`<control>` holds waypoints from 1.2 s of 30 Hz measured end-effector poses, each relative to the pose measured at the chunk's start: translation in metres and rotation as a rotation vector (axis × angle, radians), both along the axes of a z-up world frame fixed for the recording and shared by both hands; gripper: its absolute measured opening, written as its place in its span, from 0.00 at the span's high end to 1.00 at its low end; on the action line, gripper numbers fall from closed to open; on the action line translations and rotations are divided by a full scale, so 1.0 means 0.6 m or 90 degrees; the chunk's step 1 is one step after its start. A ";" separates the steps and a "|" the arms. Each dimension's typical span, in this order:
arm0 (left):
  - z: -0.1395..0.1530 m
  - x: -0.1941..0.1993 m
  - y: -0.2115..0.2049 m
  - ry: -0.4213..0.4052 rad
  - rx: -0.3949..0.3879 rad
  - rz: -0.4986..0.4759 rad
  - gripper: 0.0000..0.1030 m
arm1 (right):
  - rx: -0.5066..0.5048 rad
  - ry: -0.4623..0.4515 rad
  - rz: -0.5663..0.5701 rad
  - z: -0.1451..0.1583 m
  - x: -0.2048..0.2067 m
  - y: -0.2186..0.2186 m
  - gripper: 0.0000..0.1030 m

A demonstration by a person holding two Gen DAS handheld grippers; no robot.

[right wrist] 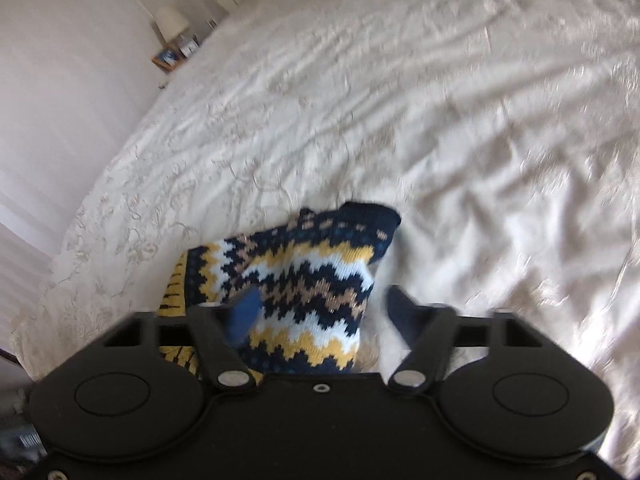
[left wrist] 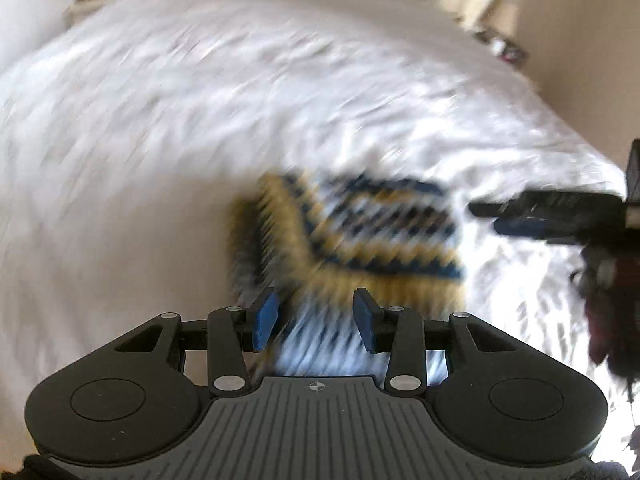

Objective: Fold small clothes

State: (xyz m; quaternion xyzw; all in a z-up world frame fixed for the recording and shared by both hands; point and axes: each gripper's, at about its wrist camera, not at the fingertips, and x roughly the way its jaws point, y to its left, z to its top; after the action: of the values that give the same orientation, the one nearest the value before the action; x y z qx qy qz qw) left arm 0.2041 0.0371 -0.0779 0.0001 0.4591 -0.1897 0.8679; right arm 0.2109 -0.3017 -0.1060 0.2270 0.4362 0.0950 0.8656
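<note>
Right gripper (right wrist: 318,312), nearest in the right wrist view: fingers apart, the blue pad of one (right wrist: 246,316) at 9 o'clock lying over the knit, the other dark finger at 3 o'clock over bare cover. Neither pad presses the fabric, so nothing is clamped.

Sock (right wrist: 304,292): small knitted piece in navy, yellow, white and tan zigzag, lying on the bed (right wrist: 480,120) directly ahead of the fingers, its navy cuff at 12 o'clock, a yellow-and-black striped part poking out at 8 o'clock. It looks doubled over already, one layer upon another, though the edges do not line up neatly.

Left gripper (left wrist: 316,320): fingers apart, pads clear of the cloth, hovering at the near edge of the same sock (left wrist: 348,236). The view is heavily blurred. The right gripper shows at 3 o'clock (left wrist: 548,216), near the sock's far corner.

Judgement: the fold appears laid and released. To finish well, press the top layer flat with closed fingers, working from the crease outward, and tuck the stray striped part under. Avoid dragging; the knit will bunch on the soft cover.

Beyond: wrinkled white bedcover, then a lamp (right wrist: 172,22) on a small nightstand at 11 o'clock.
</note>
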 end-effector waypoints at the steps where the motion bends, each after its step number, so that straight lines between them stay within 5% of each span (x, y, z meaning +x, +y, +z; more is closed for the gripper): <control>1: 0.003 0.014 -0.017 -0.012 -0.001 -0.015 0.61 | -0.002 -0.005 0.002 0.001 0.001 -0.002 0.52; 5: -0.022 0.057 -0.096 -0.050 0.022 -0.080 0.61 | -0.028 -0.019 0.021 0.004 0.005 0.002 0.63; 10: -0.121 0.091 -0.072 0.064 0.073 -0.005 0.63 | -0.046 -0.026 0.046 0.008 0.009 0.008 0.65; 13: -0.136 0.067 -0.042 0.046 0.072 0.004 0.62 | -0.055 -0.022 0.063 0.010 0.016 0.014 0.88; 20: -0.137 0.060 -0.028 0.048 0.047 0.031 0.63 | -0.087 -0.017 0.106 0.002 0.052 0.056 0.88; 25: -0.137 0.060 -0.020 0.050 0.036 0.032 0.62 | -0.123 0.073 0.128 -0.067 0.102 0.097 0.89; 28: -0.138 0.064 -0.019 0.055 0.028 0.035 0.63 | -0.131 0.104 0.129 -0.109 0.123 0.096 0.97; 36: -0.092 0.046 -0.032 0.014 0.042 0.000 0.63 | -0.119 0.012 0.100 -0.037 0.060 0.078 0.83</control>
State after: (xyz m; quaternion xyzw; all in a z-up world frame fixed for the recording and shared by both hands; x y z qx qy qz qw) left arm 0.2317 0.0178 -0.1330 0.0263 0.4743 -0.1742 0.8625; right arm 0.2467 -0.2547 -0.1283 0.1118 0.4675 0.1191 0.8688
